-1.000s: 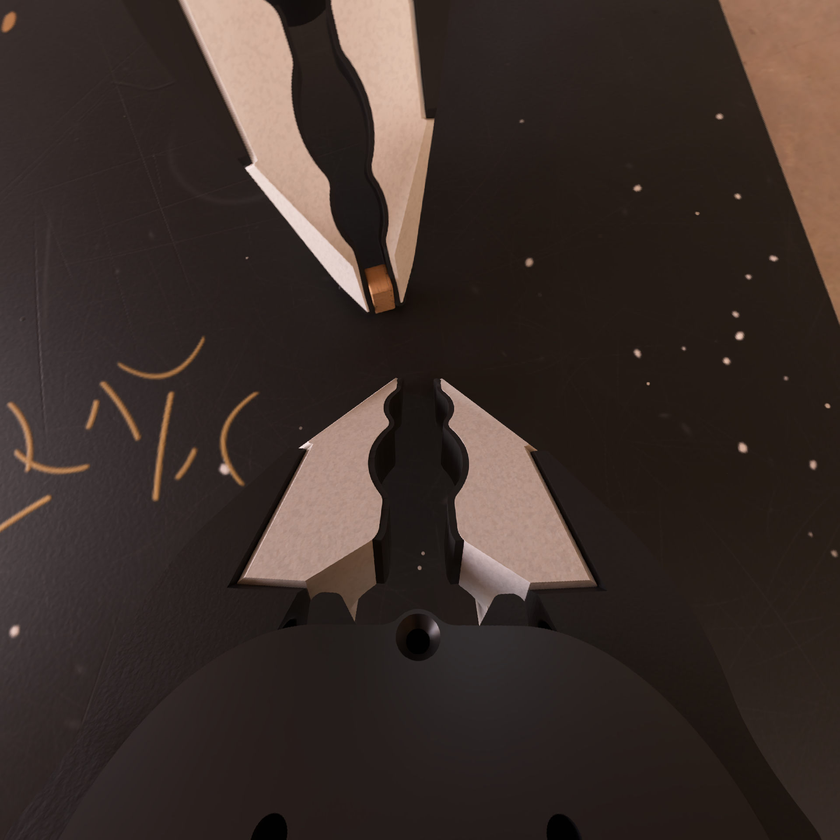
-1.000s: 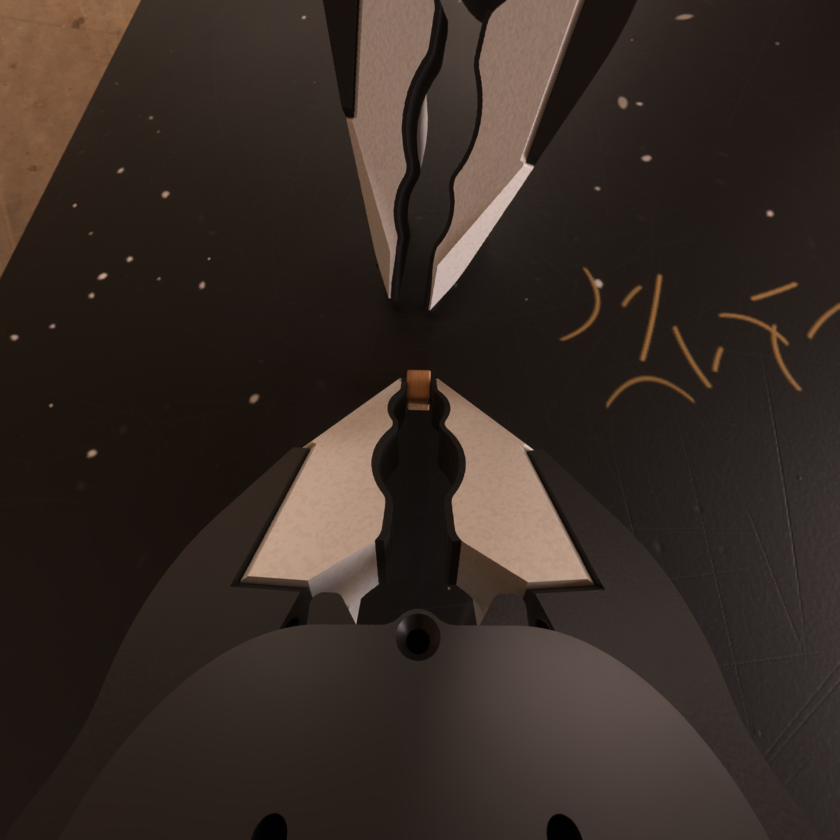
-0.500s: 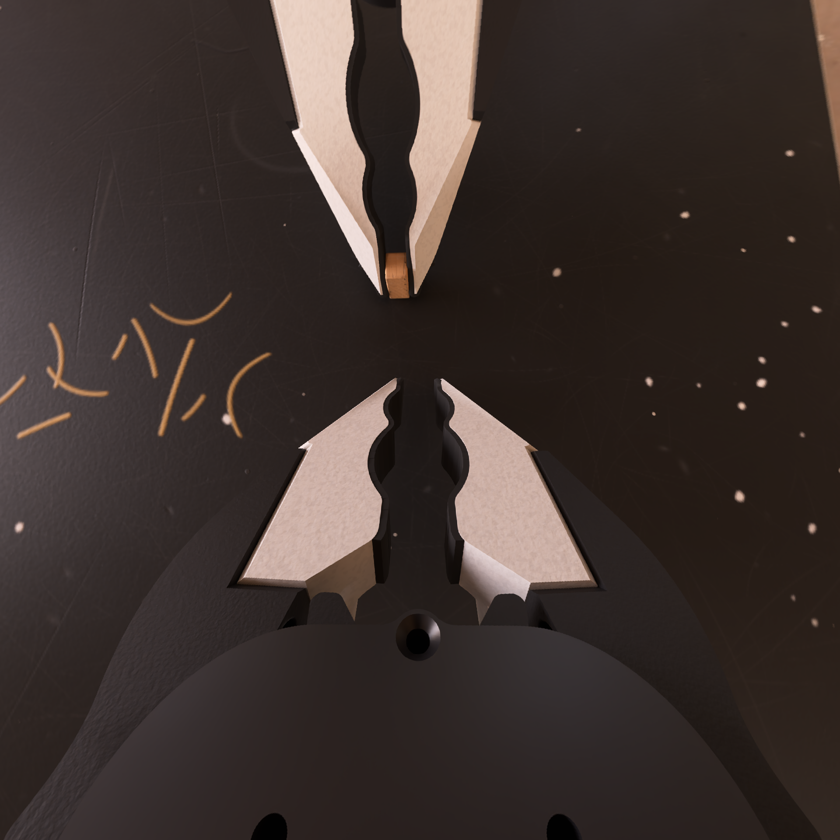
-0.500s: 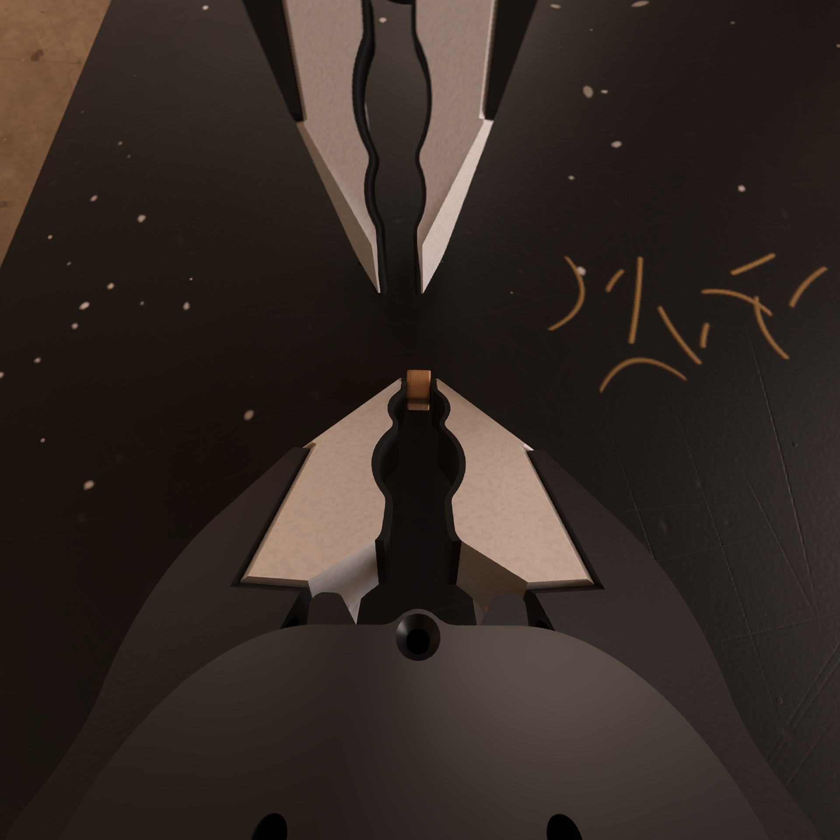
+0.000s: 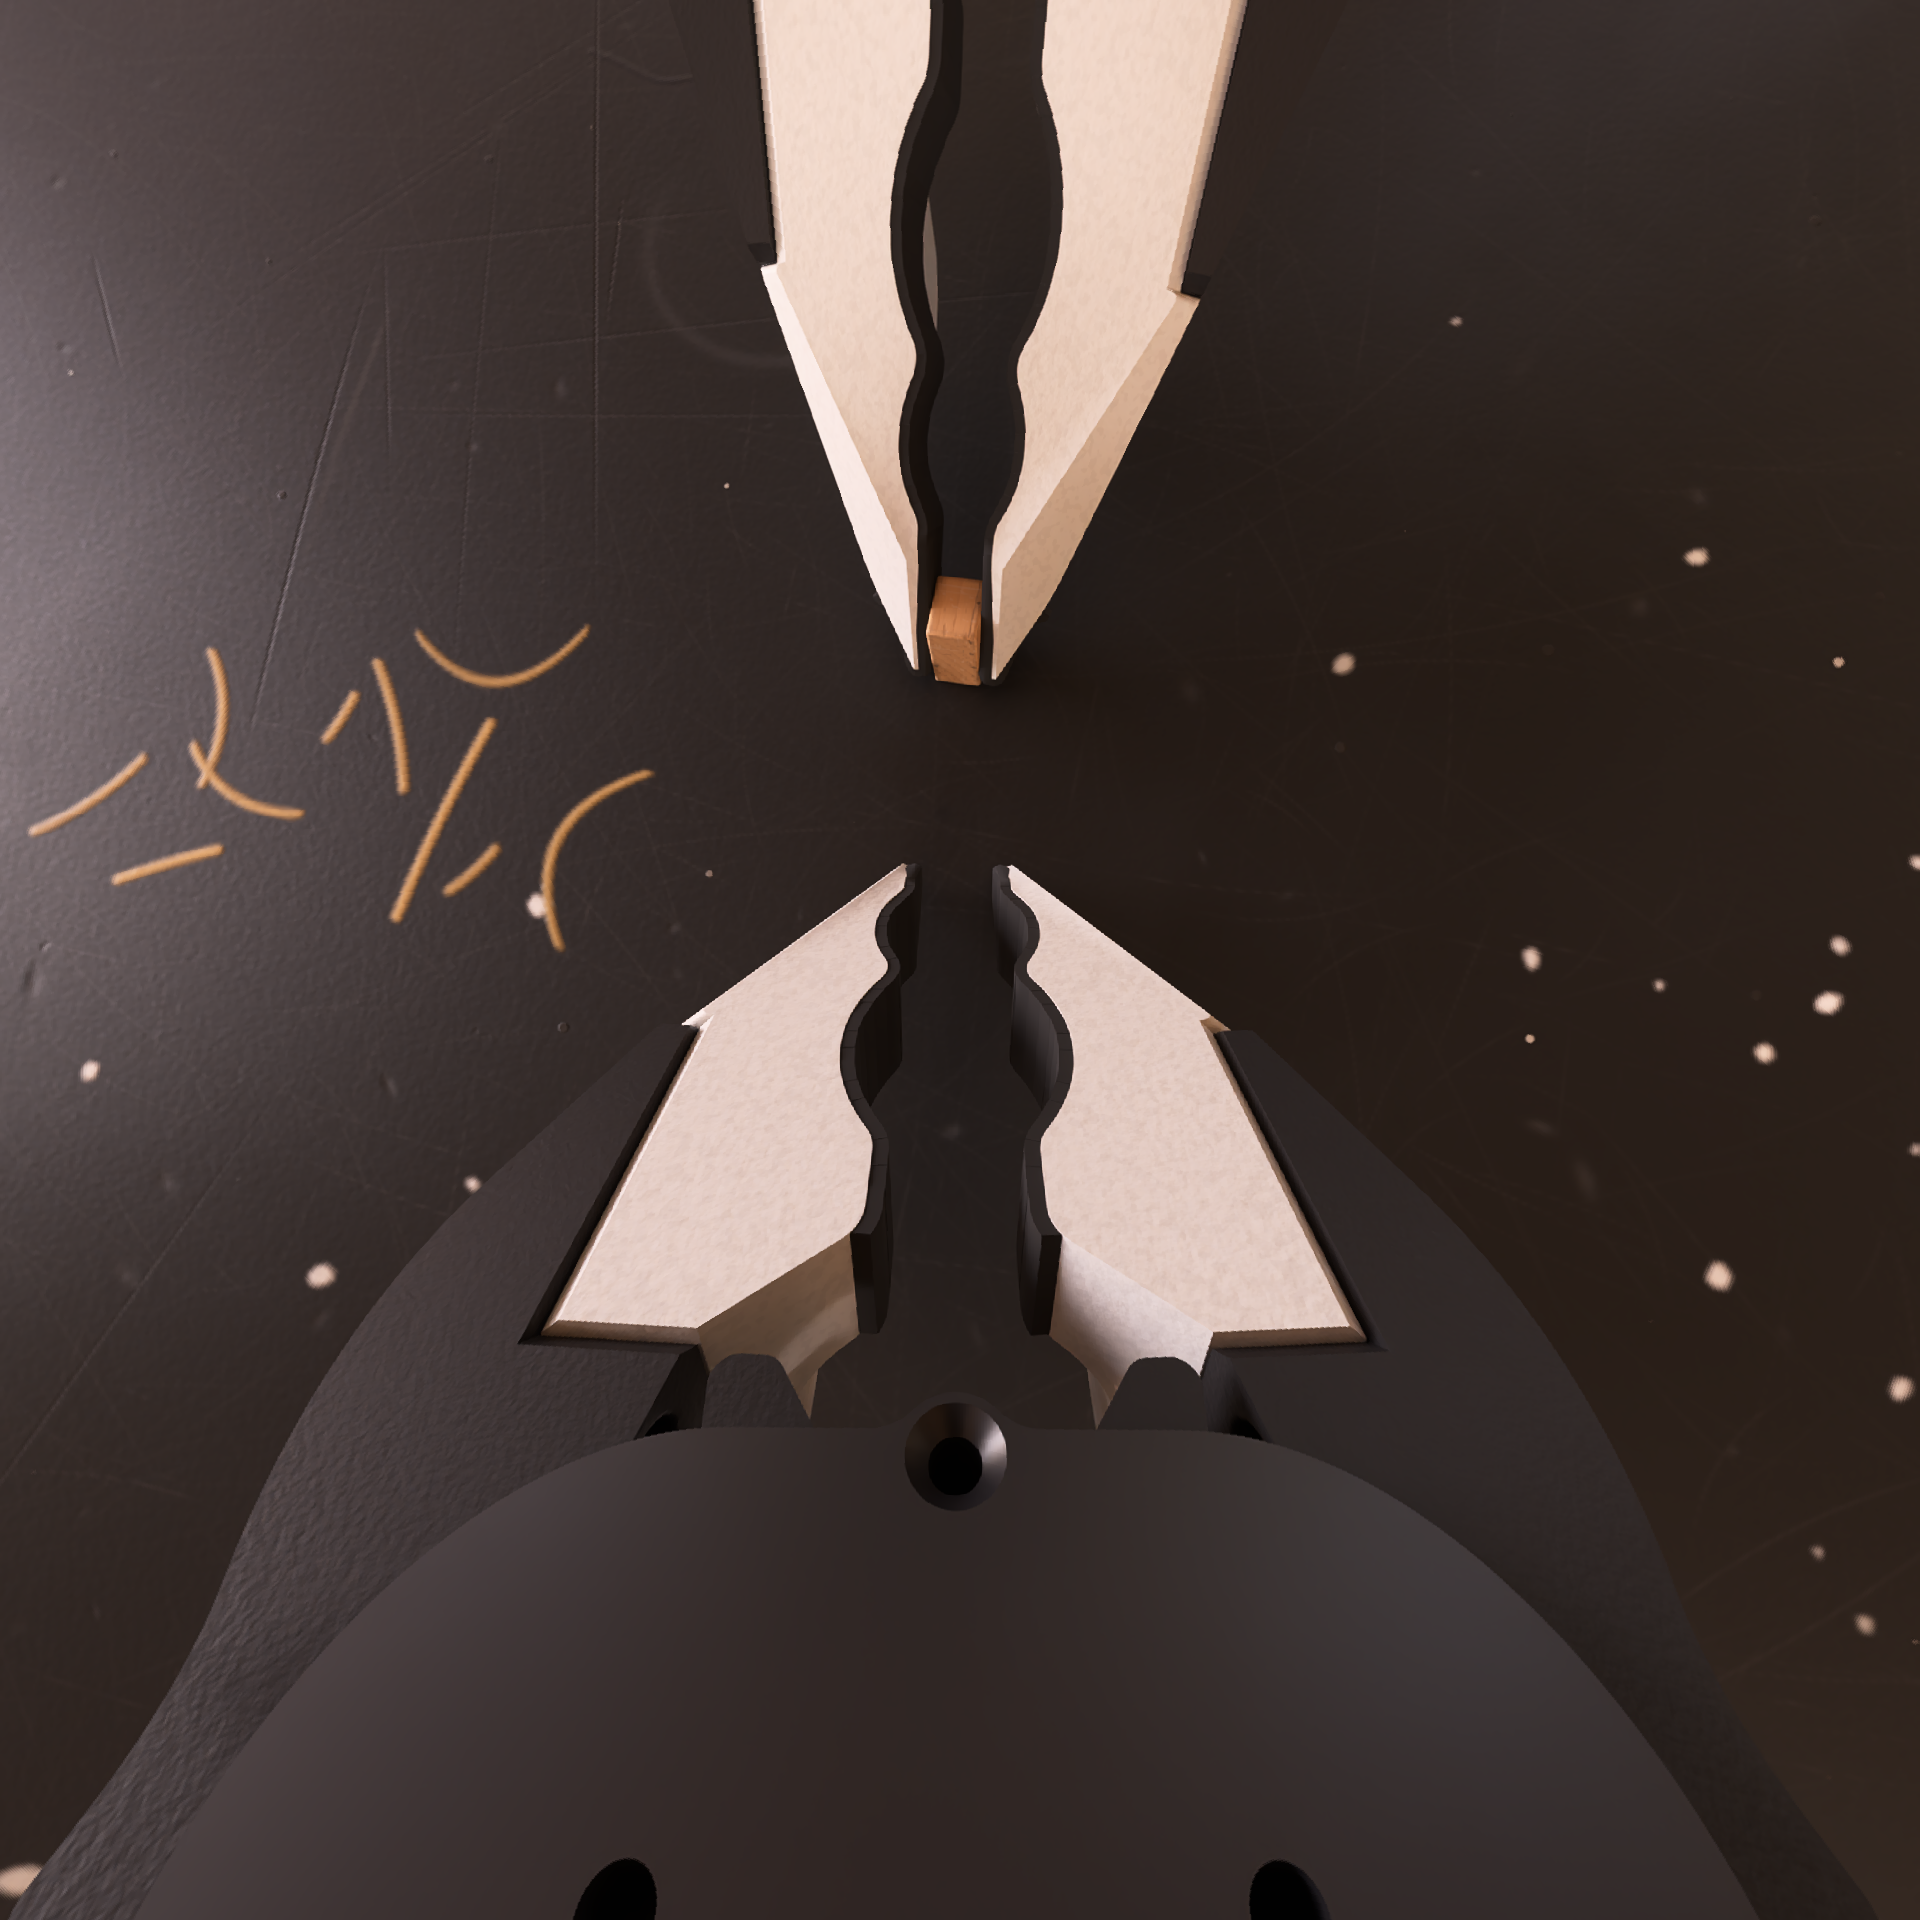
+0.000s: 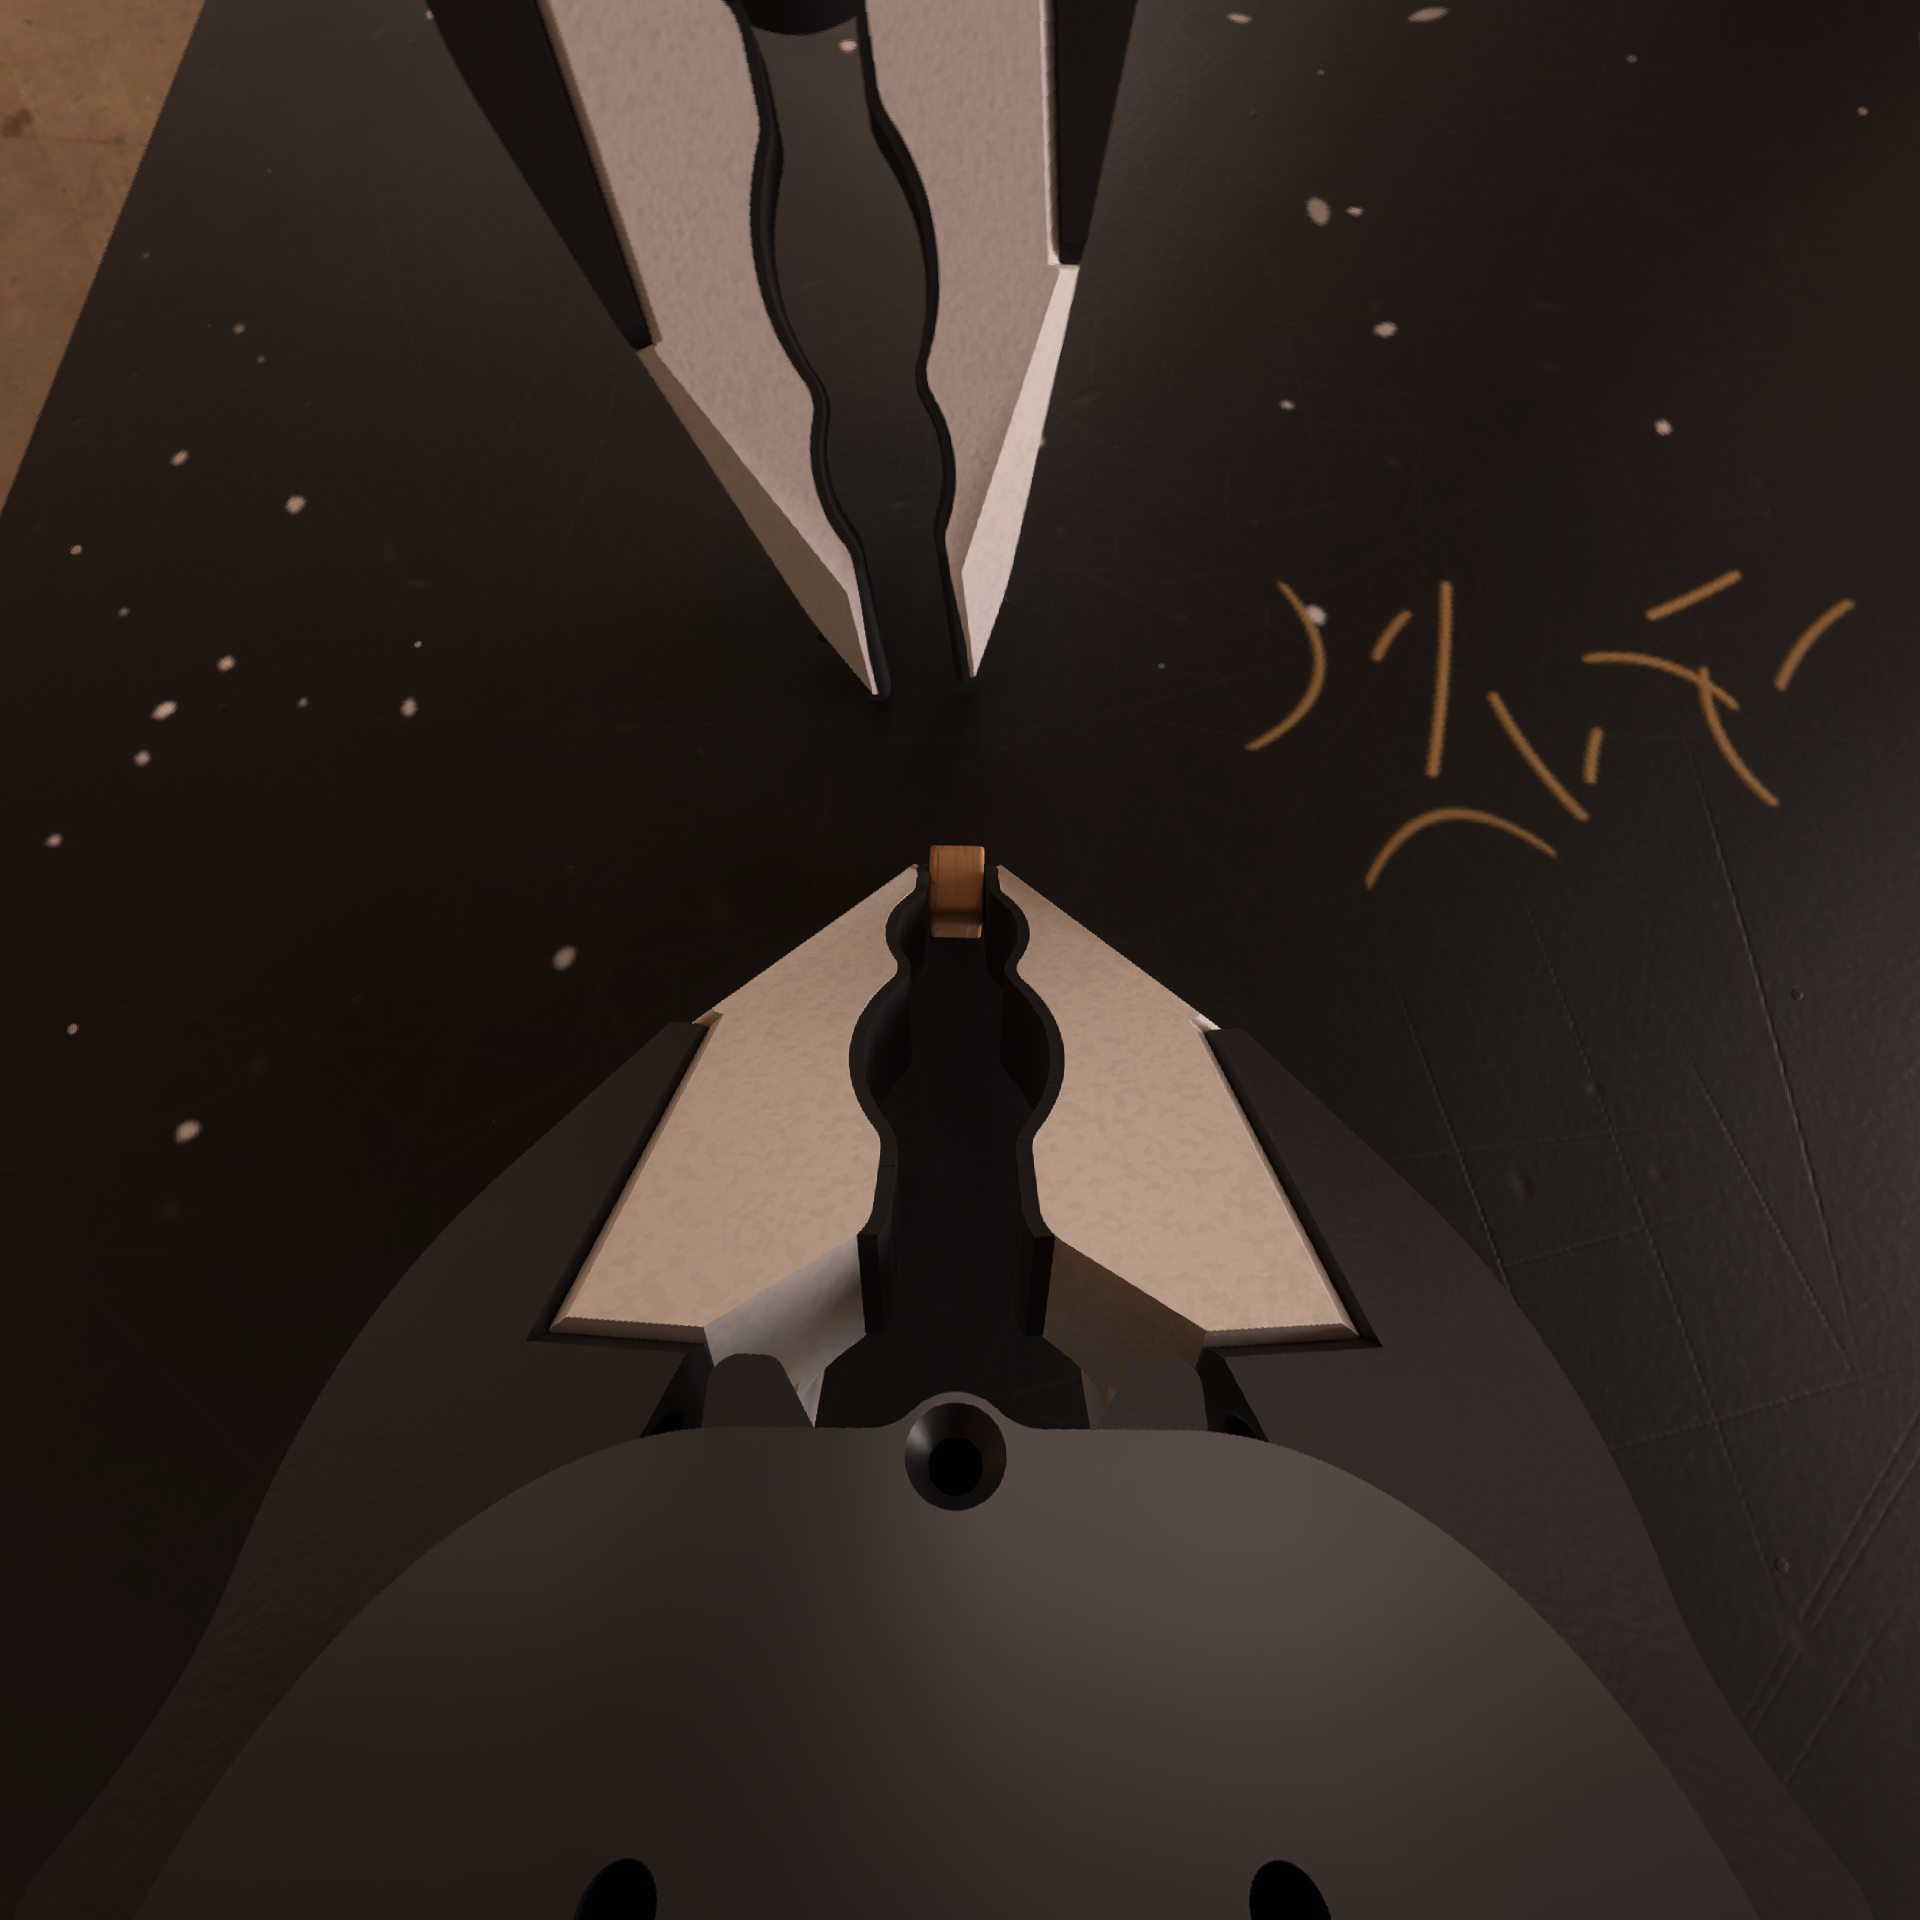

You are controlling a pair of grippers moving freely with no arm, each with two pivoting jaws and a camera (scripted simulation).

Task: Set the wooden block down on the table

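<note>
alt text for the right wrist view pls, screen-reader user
The right hand-held gripper pinches a small wooden block at its fingertips above a dark, scratched table. The left hand-held gripper points at it from opposite, holding nothing. Tan shavings lie to the right.

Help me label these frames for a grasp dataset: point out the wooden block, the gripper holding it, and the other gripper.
wooden block (image 6: 957,891): right wrist view, its top face between the tips.
right gripper (image 6: 957,878): right wrist view, midway between its fingertips, shut on the block.
left gripper (image 5: 953,871): left wrist view, midway between its open fingertips.
</note>
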